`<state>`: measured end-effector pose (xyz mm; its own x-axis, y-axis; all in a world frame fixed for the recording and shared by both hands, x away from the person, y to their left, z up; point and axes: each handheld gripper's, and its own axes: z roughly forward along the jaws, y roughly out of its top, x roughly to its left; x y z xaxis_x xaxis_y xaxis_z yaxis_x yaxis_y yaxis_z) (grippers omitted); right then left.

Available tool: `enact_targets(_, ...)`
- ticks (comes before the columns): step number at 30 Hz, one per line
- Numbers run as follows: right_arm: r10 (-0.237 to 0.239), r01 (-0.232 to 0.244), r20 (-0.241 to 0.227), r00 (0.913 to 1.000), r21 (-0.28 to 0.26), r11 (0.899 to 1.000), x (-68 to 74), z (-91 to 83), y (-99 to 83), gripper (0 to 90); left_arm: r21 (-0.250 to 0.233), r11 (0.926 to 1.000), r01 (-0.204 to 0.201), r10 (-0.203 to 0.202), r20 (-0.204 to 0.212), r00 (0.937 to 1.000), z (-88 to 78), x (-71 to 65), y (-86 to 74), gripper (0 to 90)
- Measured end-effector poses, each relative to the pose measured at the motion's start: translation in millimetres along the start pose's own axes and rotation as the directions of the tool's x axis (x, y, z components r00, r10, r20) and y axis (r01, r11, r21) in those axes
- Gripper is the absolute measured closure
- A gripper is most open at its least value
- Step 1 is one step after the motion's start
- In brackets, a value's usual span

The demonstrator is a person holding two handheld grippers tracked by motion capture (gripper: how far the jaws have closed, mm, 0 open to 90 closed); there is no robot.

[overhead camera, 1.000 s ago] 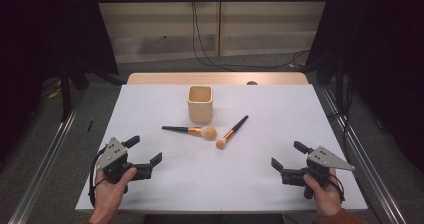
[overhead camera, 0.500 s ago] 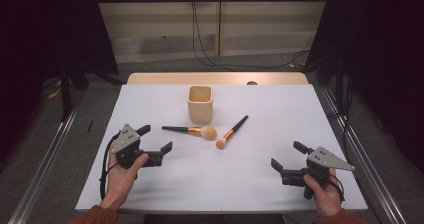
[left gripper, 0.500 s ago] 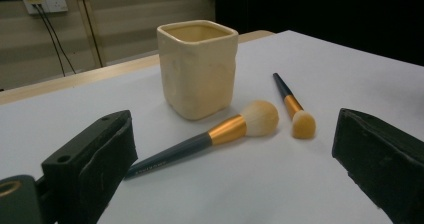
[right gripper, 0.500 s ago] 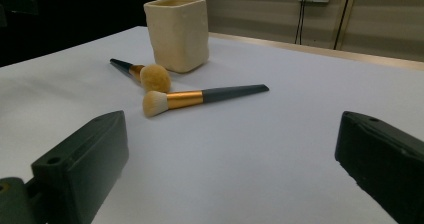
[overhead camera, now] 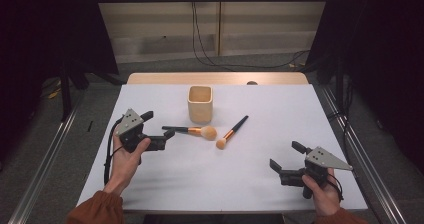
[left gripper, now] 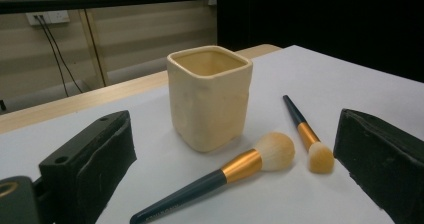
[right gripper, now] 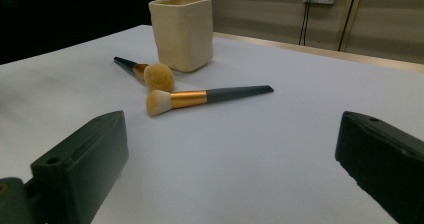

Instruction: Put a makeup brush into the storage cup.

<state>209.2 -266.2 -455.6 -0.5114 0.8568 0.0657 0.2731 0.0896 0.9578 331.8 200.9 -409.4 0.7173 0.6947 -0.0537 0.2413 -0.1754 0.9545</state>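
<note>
At nine o'clock from the cup (overhead camera: 200, 104), our left gripper (overhead camera: 159, 129) spreads its jaws around the large brush's (overhead camera: 192, 130) handle tip; our right gripper (overhead camera: 286, 156) rests spread at five o'clock

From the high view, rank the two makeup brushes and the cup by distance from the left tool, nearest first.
1. Brush with the larger head: its dark handle tip lies just off the left tool.
2. Cup: upright, behind that brush, toward the table's far edge.
3. Slimmer brush: angled, beyond the first brush's head, toward the right tool's side.

Cup and slimmer brush are fairly close.
</note>
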Motion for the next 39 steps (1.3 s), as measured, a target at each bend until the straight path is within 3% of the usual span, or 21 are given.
enact_targets(7, 0.005, -0.005, -0.009, 0.9999, -0.007, 1.000, 0.2, -0.3, -0.7, 0.1, 0.073, 0.9972, -0.020, 0.018, 0.030, 0.9994, 21.1, 4.8, 3.0, 1.9)
enact_targets(9, 0.004, -0.004, -0.009, 0.9999, -0.002, 1.000, 0.1, -0.1, -1.3, 0.2, 0.092, 0.9956, -0.017, 0.011, 0.067, 0.9977, 26.2, 6.0, 3.8, 1.9)
enact_targets(13, 0.003, -0.003, -0.009, 1.0000, 0.001, 1.000, 0.6, -0.3, -1.8, 0.2, 0.124, 0.9919, -0.030, 0.019, 0.086, 0.9961, 29.6, 8.7, 7.1, 1.9)
enact_targets(15, 0.008, -0.008, -0.009, 0.9999, 0.002, 1.000, 0.5, 0.1, -2.1, 0.2, 0.169, 0.9845, -0.047, 0.028, 0.110, 0.9935, 34.1, 9.5, 7.7, 2.2)
enact_targets(17, 0.007, -0.007, -0.007, 1.0000, 0.003, 1.000, 0.2, 0.0, -2.2, 0.2, 0.225, 0.9698, -0.095, 0.064, 0.140, 0.9880, 38.8, 8.6, 7.3, 2.9)
enact_targets(19, 0.005, -0.005, -0.001, 1.0000, 0.001, 1.000, 0.0, -0.5, -2.3, 0.2, 0.234, 0.9665, -0.105, 0.075, 0.134, 0.9881, 40.2, 7.9, 7.3, 2.1)
enact_targets(20, 0.008, -0.008, 0.001, 1.0000, 0.001, 1.000, -0.5, -0.9, -2.4, 0.2, 0.256, 0.9607, -0.108, 0.072, 0.146, 0.9867, 44.3, 7.5, 8.6, 2.1)
enact_targets(22, 0.012, -0.012, 0.000, 0.9999, 0.001, 1.000, -0.3, -0.6, -2.5, 0.2, 0.259, 0.9597, -0.108, 0.070, 0.152, 0.9858, 45.5, 8.0, 9.4, 2.4)
enact_targets(23, 0.013, -0.013, -0.001, 0.9999, 0.002, 1.000, -0.2, -0.4, -2.6, 0.2, 0.288, 0.9502, -0.119, 0.073, 0.165, 0.9836, 48.9, 7.5, 11.6, 2.2)
enact_targets(24, 0.010, -0.010, -0.002, 0.9999, 0.003, 1.000, 0.0, -0.3, -2.6, 0.2, 0.295, 0.9472, -0.125, 0.078, 0.168, 0.9827, 50.1, 6.9, 12.3, 2.2)
enact_targets(28, 0.000, 0.000, -0.005, 1.0000, 0.009, 1.000, 0.5, -0.7, -2.8, 0.2, 0.341, 0.9239, -0.173, 0.115, 0.185, 0.9760, 53.1, 4.1, 16.7, 2.7)
enact_targets(29, 0.000, 0.000, -0.006, 1.0000, 0.008, 1.000, 0.5, -0.9, -2.8, 0.2, 0.353, 0.9189, -0.177, 0.111, 0.198, 0.9738, 54.4, 3.2, 17.0, 2.8)
enact_targets(30, 0.000, 0.000, -0.006, 1.0000, 0.008, 1.000, 0.5, -0.9, -2.8, 0.2, 0.353, 0.9189, -0.177, 0.111, 0.198, 0.9738, 54.4, 3.2, 17.0, 2.8)
enact_targets(31, 0.003, -0.003, -0.004, 1.0000, 0.004, 1.000, 0.9, -1.5, -2.8, 0.2, 0.371, 0.9056, -0.205, 0.134, 0.208, 0.9689, 55.2, 3.6, 18.7, 2.9)
enact_targets(34, 0.000, 0.000, -0.008, 1.0000, 0.007, 1.000, 0.8, -1.1, -3.2, 0.2, 0.382, 0.8995, -0.213, 0.134, 0.223, 0.9656, 57.8, 0.7, 20.5, 2.9)
enact_targets(35, 0.004, -0.004, -0.008, 1.0000, 0.006, 1.000, 1.1, -0.9, -3.2, 0.2, 0.411, 0.8775, -0.246, 0.157, 0.240, 0.9582, 60.4, -0.4, 20.9, 2.9)
enact_targets(36, 0.000, 0.000, -0.009, 1.0000, 0.009, 1.000, 0.9, -0.8, -3.4, 0.2, 0.411, 0.8775, -0.246, 0.157, 0.240, 0.9582, 60.4, -0.4, 20.9, 2.9)
enact_targets(37, 0.002, -0.002, -0.010, 0.9999, 0.011, 1.000, 1.0, -0.7, -3.5, 0.2, 0.435, 0.8624, -0.258, 0.158, 0.253, 0.9545, 63.7, -0.6, 19.7, 3.1)
enact_targets(38, 0.002, -0.002, -0.010, 0.9999, 0.011, 1.000, 1.0, -0.7, -3.5, 0.2, 0.435, 0.8624, -0.258, 0.158, 0.253, 0.9545, 63.7, -0.6, 19.7, 3.4)
enact_targets(39, 0.002, -0.001, -0.010, 0.9999, 0.011, 1.000, 1.0, -0.6, -3.5, 0.2, 0.455, 0.8439, -0.284, 0.178, 0.262, 0.9486, 65.6, -0.1, 19.2, 3.4)
